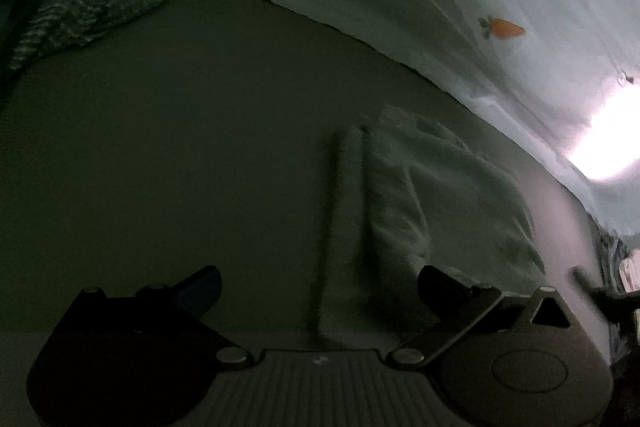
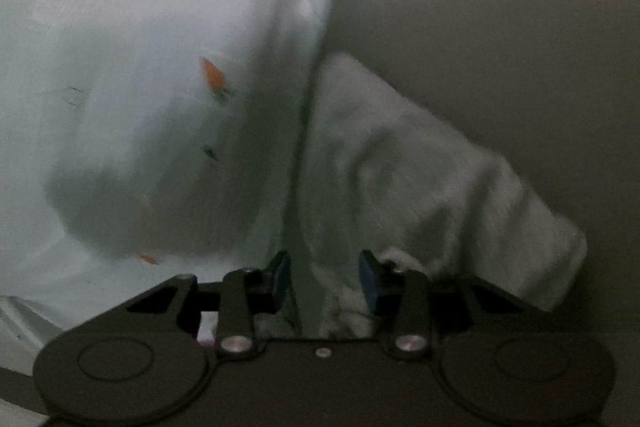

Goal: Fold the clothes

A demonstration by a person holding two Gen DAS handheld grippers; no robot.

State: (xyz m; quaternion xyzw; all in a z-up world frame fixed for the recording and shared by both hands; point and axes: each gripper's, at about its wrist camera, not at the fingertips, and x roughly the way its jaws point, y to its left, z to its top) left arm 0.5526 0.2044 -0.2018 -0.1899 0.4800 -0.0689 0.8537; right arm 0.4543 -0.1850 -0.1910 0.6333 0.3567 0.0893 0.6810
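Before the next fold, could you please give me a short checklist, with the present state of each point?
1. Left gripper open: ok.
2. Fluffy white folded garment between the left fingers: ok; contact cannot tell.
3. Right gripper on the garment edge: cannot tell, the jaws stand part open around fluff.
4. Bare olive-grey bed surface beside the garment: ok.
5. Dark patterned folded cloth apart from the garment: ok.
6. Lighting: not ok, dim and blurred.
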